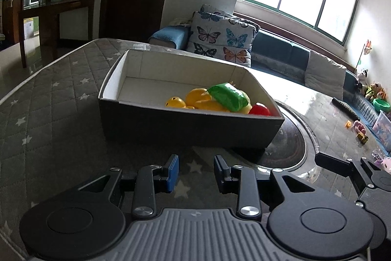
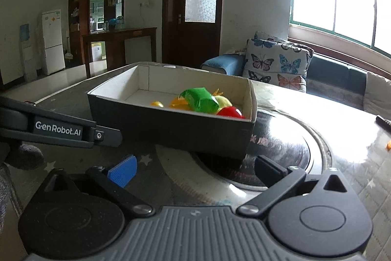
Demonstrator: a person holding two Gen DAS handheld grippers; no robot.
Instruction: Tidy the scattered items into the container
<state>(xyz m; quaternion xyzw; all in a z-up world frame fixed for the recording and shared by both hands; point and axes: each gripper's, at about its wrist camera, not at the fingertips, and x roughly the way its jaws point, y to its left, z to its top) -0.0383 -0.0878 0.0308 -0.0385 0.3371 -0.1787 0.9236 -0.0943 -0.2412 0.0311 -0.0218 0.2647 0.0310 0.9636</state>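
The left gripper [image 1: 196, 171] hangs low just in front of the box's [image 1: 190, 129] near wall, pointing toward it; its jaws stand moderately apart, with nothing between them; the blue pad [image 1: 173, 171] on its left finger faces inward. The right gripper [image 2: 195, 169] also sits in front of the box [image 2: 171, 126], off its near right corner; its jaws are spread wide and empty, with a blue pad [image 2: 123, 170] on its left finger; the left gripper's body [image 2: 58, 130] shows beside it, nearer the box's left end.
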